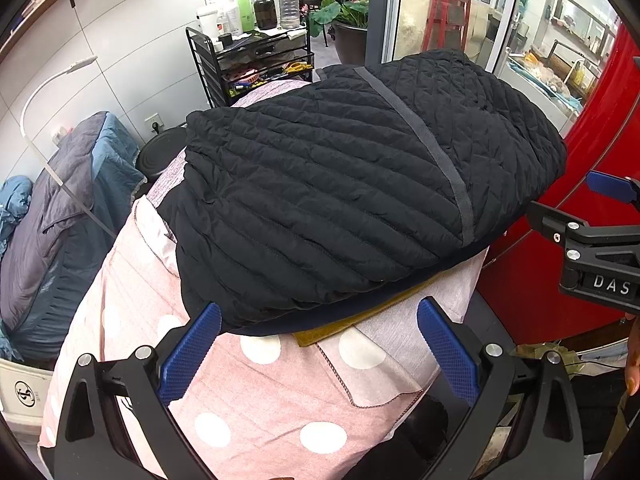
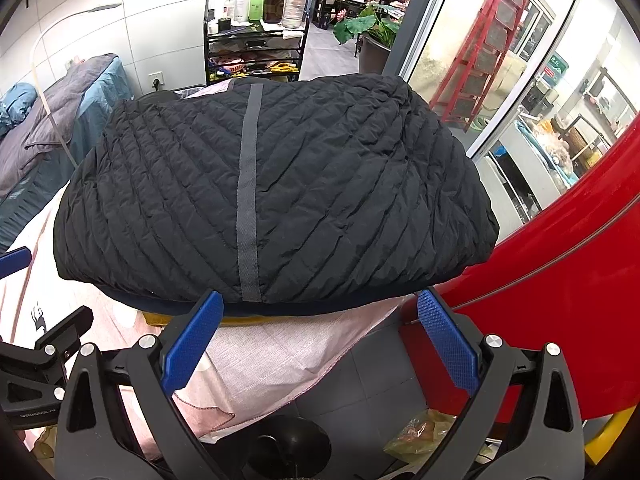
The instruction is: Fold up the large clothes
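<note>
A black quilted jacket [image 1: 340,200] with a grey strip lies folded in a compact bundle on a pink polka-dot cloth [image 1: 260,392] over the table. It also fills the right wrist view [image 2: 280,192]. My left gripper [image 1: 320,344] is open and empty, just short of the jacket's near edge. My right gripper [image 2: 320,332] is open and empty at the jacket's near edge, with its right finger past the table's side. The right gripper also shows in the left wrist view [image 1: 592,248] beside the jacket. A yellow item [image 1: 360,320] peeks out under the jacket.
A red curved panel [image 2: 560,260] stands close on the right. A black cart [image 1: 256,60] with bottles stands behind the table. A bed with grey-blue bedding [image 1: 60,220] lies to the left. A potted plant [image 2: 372,28] and glass doors are at the back.
</note>
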A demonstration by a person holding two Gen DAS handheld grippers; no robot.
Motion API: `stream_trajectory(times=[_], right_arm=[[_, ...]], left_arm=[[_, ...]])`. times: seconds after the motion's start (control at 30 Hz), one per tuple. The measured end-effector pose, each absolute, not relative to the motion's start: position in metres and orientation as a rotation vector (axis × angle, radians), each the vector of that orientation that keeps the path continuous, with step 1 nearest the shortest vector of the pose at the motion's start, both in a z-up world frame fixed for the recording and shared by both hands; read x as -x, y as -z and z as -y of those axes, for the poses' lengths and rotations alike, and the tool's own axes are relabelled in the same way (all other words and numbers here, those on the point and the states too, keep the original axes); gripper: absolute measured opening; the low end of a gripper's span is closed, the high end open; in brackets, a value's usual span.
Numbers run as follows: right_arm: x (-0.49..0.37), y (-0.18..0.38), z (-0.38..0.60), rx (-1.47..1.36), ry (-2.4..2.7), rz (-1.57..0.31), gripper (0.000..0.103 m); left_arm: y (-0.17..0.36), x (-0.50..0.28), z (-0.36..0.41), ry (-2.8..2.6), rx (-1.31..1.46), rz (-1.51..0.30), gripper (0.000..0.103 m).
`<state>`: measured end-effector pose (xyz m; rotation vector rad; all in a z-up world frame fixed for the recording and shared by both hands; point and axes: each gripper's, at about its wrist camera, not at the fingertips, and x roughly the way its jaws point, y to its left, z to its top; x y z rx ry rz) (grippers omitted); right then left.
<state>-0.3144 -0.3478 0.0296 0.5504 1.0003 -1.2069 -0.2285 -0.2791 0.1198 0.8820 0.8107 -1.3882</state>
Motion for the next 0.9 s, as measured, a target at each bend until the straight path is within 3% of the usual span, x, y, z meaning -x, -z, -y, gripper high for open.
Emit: stream_trajectory(times=[0.9], right_arm=[[0.3165, -0.0228, 0.3452, -0.551, 1.197, -1.004, 0.096]], left_arm=[[-0.1163, 0.2308, 0.2772, 1.382, -0.895, -0.809, 0.097]])
